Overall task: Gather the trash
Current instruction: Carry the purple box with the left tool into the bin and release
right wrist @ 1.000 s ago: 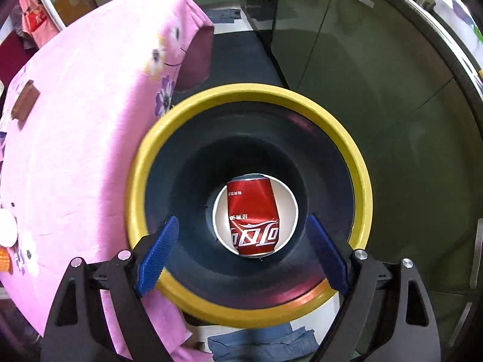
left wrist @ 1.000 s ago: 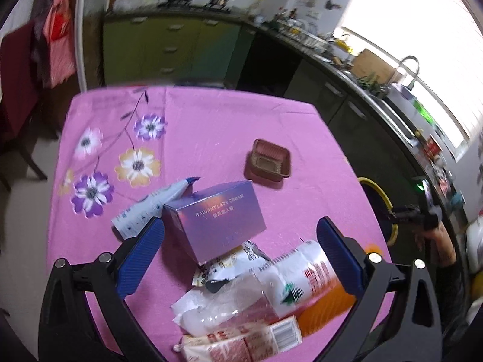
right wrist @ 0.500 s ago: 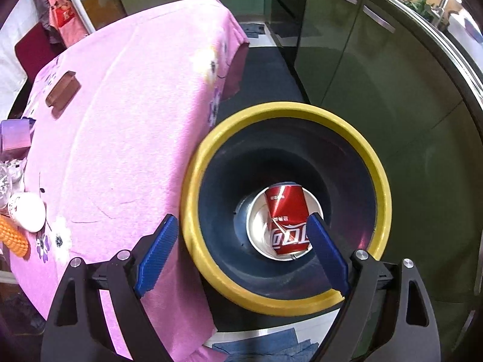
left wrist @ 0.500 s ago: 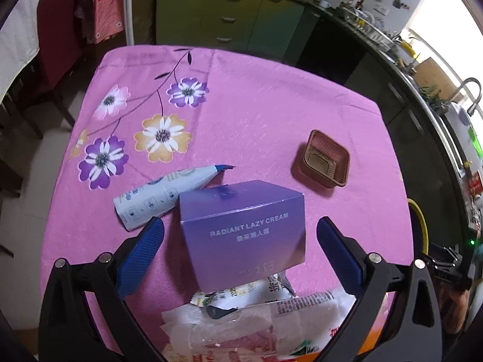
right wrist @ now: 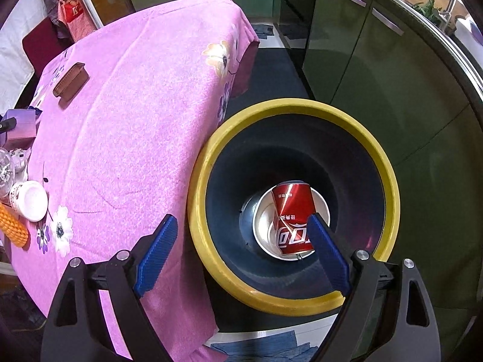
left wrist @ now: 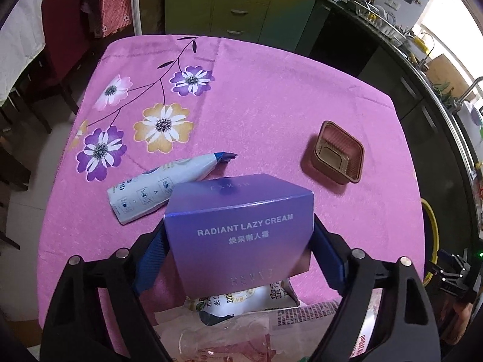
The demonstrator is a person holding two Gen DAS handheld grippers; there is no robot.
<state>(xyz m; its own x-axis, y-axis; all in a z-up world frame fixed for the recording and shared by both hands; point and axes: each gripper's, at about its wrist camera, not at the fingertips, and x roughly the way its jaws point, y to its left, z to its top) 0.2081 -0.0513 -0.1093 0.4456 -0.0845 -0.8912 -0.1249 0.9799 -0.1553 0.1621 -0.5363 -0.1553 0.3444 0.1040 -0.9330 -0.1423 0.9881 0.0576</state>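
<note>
A purple cream box (left wrist: 241, 229) lies on the pink tablecloth (left wrist: 271, 96), partly over some snack wrappers (left wrist: 241, 301). My left gripper (left wrist: 238, 220) straddles the box. Its jaws are closing and both blue pads (left wrist: 151, 259) sit against the box's sides. A pale blue tube (left wrist: 160, 184) lies just left of the box, and a brown plastic tray (left wrist: 338, 157) lies to the right. My right gripper (right wrist: 241, 220) hangs open and empty over the near rim of the yellow-rimmed bin (right wrist: 205, 163). A crushed red can (right wrist: 291, 208) rests in a white cup (right wrist: 262, 229) at the bin's bottom.
The bin stands on the floor against the table's edge (right wrist: 223, 111), with green cabinets (right wrist: 377, 75) behind it. A white cup (right wrist: 28, 200) and an orange item (right wrist: 13, 226) lie on the table's near left. A crumpled clear bottle (left wrist: 211, 338) lies below the box. A dark red chair (left wrist: 60, 30) stands at the far left.
My left gripper came down and forward over the purple box, and its jaws narrowed onto the box's sides. In the right wrist view the bin slid right and more of the table shows.
</note>
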